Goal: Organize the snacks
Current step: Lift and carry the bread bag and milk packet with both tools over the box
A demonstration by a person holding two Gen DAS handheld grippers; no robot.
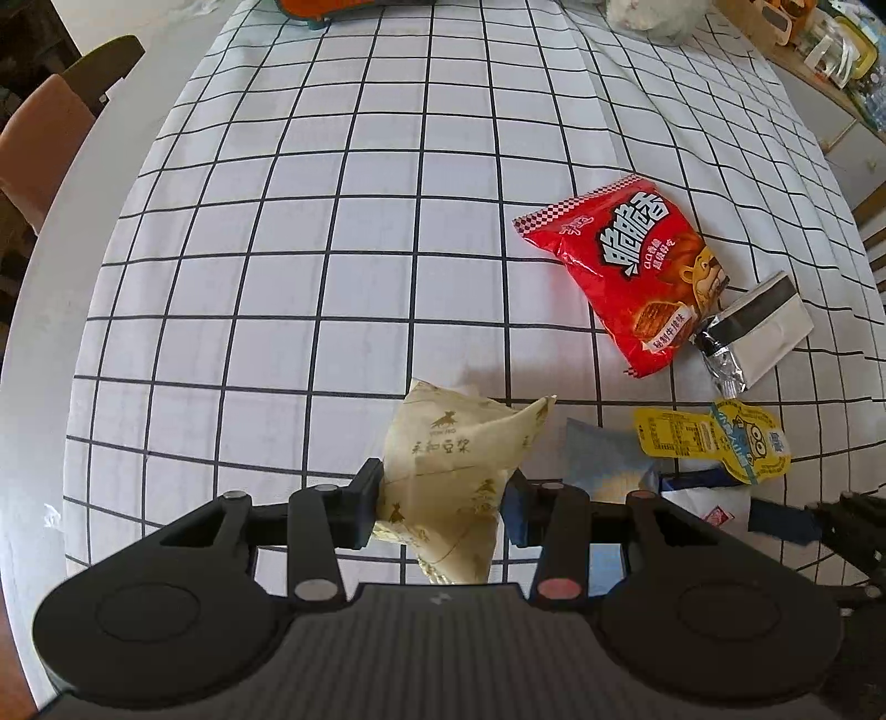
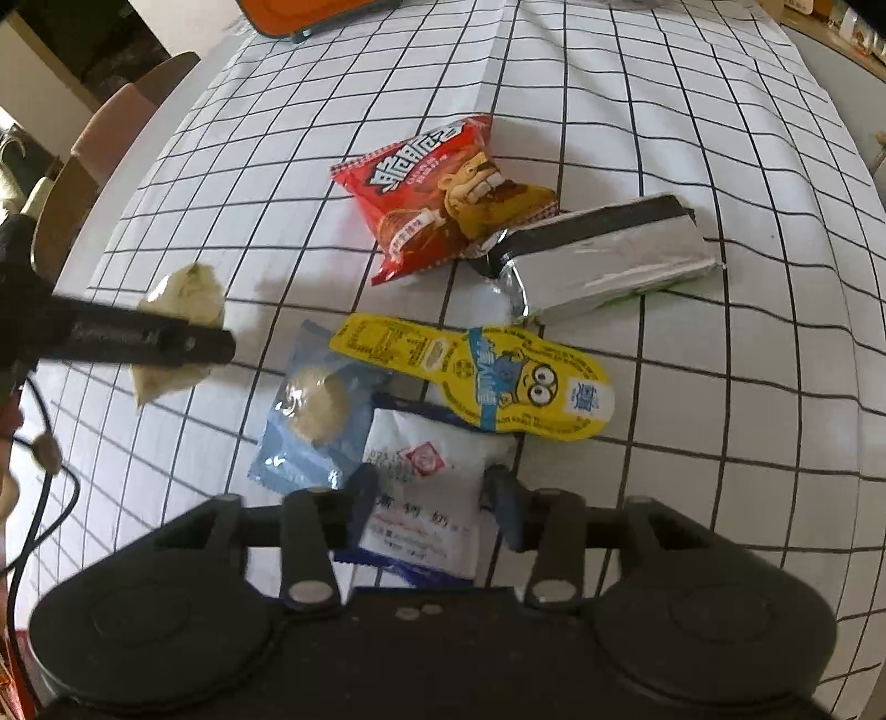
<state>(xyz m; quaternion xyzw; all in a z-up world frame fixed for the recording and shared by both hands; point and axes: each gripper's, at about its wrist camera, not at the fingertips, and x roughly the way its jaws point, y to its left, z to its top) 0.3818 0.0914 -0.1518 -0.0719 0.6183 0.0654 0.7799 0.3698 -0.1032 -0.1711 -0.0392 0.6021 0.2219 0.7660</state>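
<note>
A person's left gripper [image 1: 443, 498] clamps a cream paper snack packet [image 1: 454, 471] between its two fingers and holds it clear of the white tablecloth [image 1: 332, 221] with its black grid lines, while the right gripper [image 2: 429, 501] points down over a white sachet [image 2: 426, 487] that lies between its parted fingers; the view does not settle whether the pads press on it. The other snacks sit in a loose cluster toward the right side of the table: a red chip bag [image 2: 432, 194] lies farthest out, its lower corner touching a silver foil packet [image 2: 603, 255], and nearer in a yellow cartoon-printed pouch [image 2: 482, 376] overlaps the top edge of the white sachet, with a blue biscuit wrapper [image 2: 315, 410] just beside it on the left. In the left wrist view, the cloth ahead and to the left of the cream packet runs bare up to the table's curved white rim [image 1: 83, 183], where a chair [image 1: 61, 111] stands close against the edge. At the far end of the cloth an orange object [image 2: 310, 14] rests partly out of frame, well apart from the cluster. A dark cable [image 2: 39, 498] hangs at the left edge of the right wrist view.
</note>
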